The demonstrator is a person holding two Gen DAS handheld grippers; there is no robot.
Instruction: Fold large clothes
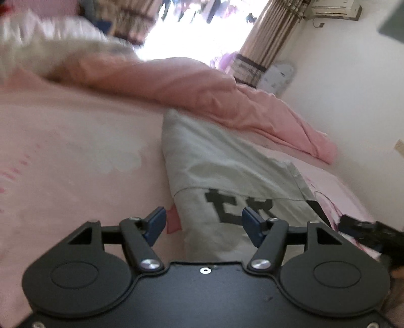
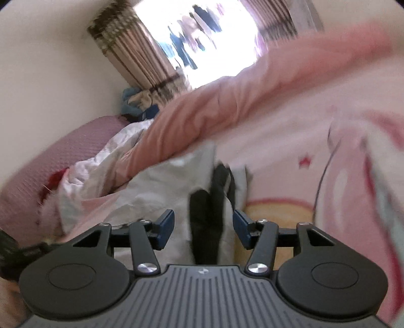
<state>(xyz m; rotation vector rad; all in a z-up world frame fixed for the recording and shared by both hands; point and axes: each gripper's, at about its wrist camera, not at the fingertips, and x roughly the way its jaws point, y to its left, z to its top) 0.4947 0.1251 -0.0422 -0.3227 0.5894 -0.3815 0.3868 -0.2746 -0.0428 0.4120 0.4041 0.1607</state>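
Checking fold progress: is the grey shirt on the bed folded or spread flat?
Folded: the grey shirt lies as a narrow strip, one layer lapping over its black lettering.

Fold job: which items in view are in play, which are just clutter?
In play:
grey shirt, flat on the bed
left tongs, open, empty
right tongs, open, empty

Lying about:
pink quilt
white cloth
curtain
air conditioner
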